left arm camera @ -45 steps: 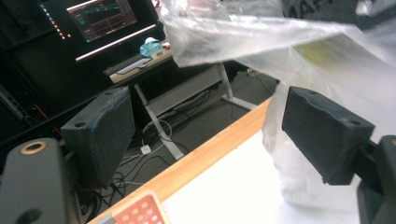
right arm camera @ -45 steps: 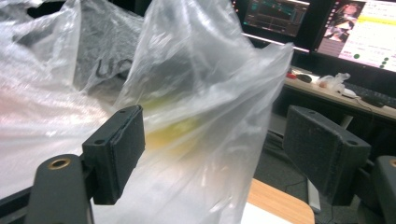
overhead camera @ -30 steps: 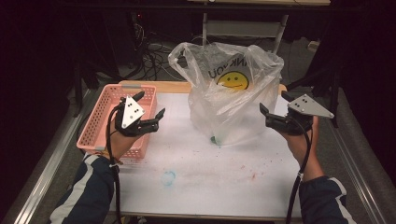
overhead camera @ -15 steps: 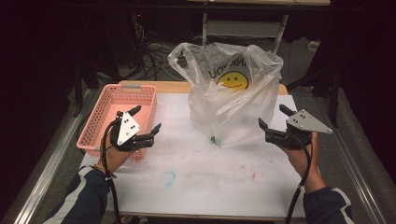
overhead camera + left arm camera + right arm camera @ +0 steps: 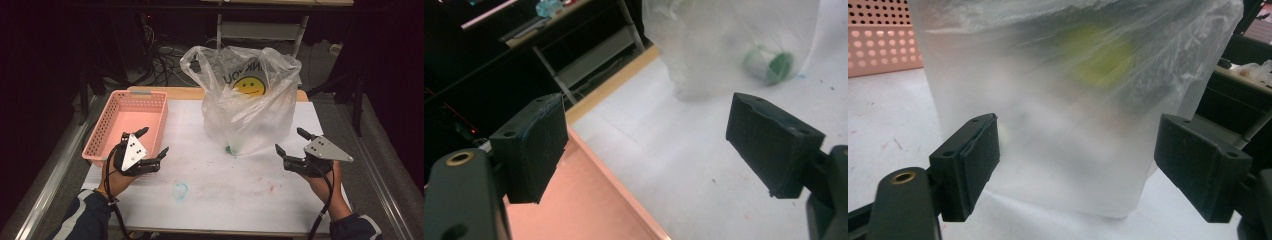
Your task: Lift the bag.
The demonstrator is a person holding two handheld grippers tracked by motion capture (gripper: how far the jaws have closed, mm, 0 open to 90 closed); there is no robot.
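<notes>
A clear plastic bag (image 5: pixel 250 100) with a yellow smiley face stands upright at the back middle of the white table (image 5: pixel 220 200); something green (image 5: pixel 230 149) shows through its lower front. The bag (image 5: pixel 1073 100) looms close ahead in the right gripper view, and the bag (image 5: pixel 729 45) sits farther off in the left gripper view with a green-rimmed item (image 5: pixel 769 65) inside. My left gripper (image 5: pixel 153 143) is open, empty, beside the near corner of a pink basket (image 5: pixel 102 130). My right gripper (image 5: pixel 289 142) is open, empty, to the right of the bag's base.
The pink basket (image 5: pixel 574 200) lies at the table's left side with its rim under my left gripper. Blue and red marks (image 5: pixel 181 190) stain the table top. Dark shelving and cables (image 5: pixel 165 55) stand behind the table. A metal rail (image 5: pixel 45 200) runs along the left edge.
Both grippers have drawn back toward the near edge and lower. The left one moved off the basket's side toward the table; the right one moved away from the bag. Both stayed open.
</notes>
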